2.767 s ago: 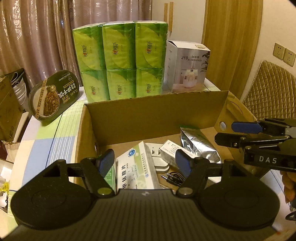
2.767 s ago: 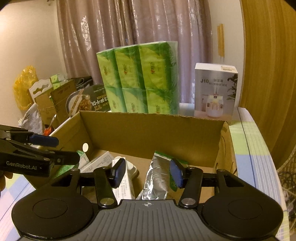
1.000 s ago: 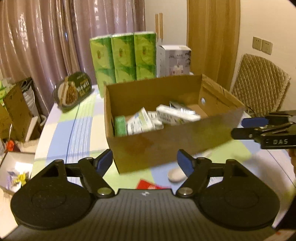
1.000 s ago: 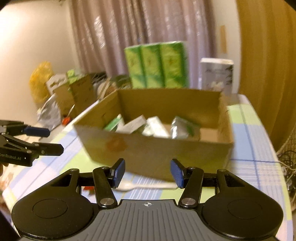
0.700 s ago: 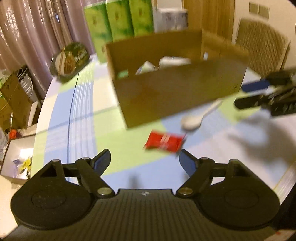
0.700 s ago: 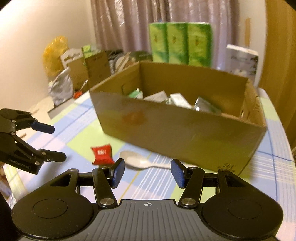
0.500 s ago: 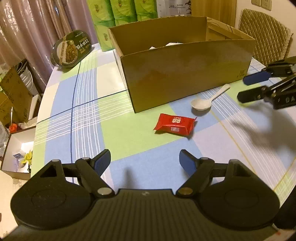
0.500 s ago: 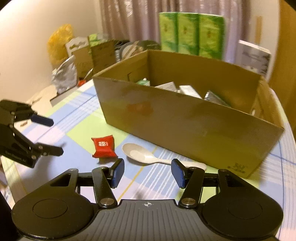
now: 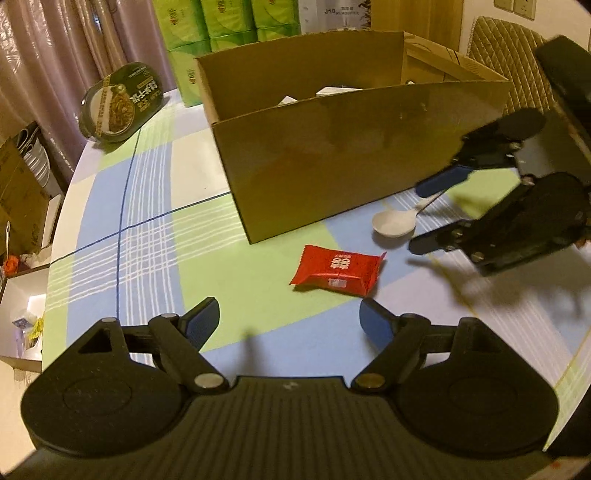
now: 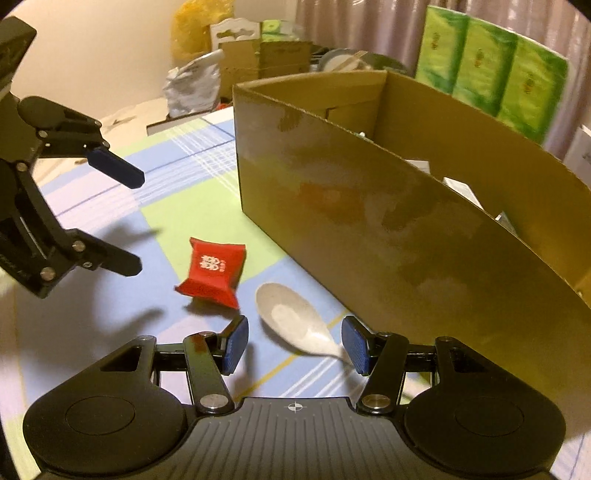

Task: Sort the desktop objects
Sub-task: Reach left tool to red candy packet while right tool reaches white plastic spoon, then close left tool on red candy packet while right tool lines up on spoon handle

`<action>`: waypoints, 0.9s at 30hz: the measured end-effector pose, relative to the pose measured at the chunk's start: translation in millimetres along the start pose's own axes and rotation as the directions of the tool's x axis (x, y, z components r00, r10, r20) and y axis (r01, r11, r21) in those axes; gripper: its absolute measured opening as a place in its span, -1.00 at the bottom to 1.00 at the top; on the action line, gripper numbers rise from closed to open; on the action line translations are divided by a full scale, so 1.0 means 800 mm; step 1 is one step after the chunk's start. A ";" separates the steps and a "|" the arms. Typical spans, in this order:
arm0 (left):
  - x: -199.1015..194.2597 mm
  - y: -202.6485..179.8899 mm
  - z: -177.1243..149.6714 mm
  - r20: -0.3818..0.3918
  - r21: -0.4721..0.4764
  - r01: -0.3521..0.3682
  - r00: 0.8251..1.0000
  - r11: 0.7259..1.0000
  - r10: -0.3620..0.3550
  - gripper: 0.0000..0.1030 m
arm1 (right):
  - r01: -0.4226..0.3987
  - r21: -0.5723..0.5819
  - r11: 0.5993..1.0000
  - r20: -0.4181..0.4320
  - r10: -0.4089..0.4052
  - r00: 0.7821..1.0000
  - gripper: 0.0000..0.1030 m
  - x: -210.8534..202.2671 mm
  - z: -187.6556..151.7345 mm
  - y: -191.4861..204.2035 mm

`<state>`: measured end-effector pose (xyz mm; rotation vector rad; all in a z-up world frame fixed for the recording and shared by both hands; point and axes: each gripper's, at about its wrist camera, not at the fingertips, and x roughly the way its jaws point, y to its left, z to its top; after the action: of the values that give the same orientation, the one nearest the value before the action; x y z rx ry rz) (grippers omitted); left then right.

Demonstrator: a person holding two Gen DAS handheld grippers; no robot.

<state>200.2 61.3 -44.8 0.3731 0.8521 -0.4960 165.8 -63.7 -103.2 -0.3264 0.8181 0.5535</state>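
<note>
A red snack packet (image 9: 338, 270) lies on the checked tablecloth in front of the cardboard box (image 9: 354, 158); it also shows in the right wrist view (image 10: 212, 272). A white spoon (image 9: 397, 222) lies to its right, bowl toward the packet. My left gripper (image 9: 288, 325) is open and empty, just short of the packet. My right gripper (image 10: 294, 345) is open and low over the spoon (image 10: 295, 325), its fingers on either side of the spoon's handle. Each gripper shows in the other's view, the right one (image 9: 430, 216) and the left one (image 10: 131, 225).
The box (image 10: 406, 218) holds several packets and cartons. Behind it stand green tissue packs (image 9: 221, 26), a white humidifier box (image 9: 334, 13) and a dark noodle bowl (image 9: 122, 101). A padded chair (image 9: 511, 62) stands at the right. Clutter and cartons (image 10: 258, 59) sit beyond the table's left edge.
Both grippers have pulled back from over the box and dropped toward the table in front of it. The right gripper has closed in on the spoon, the left on the red packet.
</note>
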 end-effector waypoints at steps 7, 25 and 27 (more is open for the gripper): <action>0.012 -0.006 0.002 -0.025 0.031 0.005 1.000 1.000 -0.004 0.56 | -0.081 -0.029 0.996 -0.023 0.080 0.997 0.04 0.022 0.007 -0.016; 0.014 -0.012 0.000 -0.041 0.045 0.005 0.999 0.999 -0.003 0.58 | -0.140 -0.199 0.970 -0.137 0.114 0.984 -0.71 -0.013 -0.024 0.026; 0.013 -0.012 -0.001 -0.041 0.045 0.006 0.999 0.999 -0.004 0.58 | -0.121 -0.213 0.970 -0.146 0.091 0.985 -0.71 -0.022 -0.035 0.029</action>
<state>200.5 50.8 -54.6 0.4236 0.8823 -0.5141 125.9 -64.0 -109.3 -0.5311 0.9105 0.7314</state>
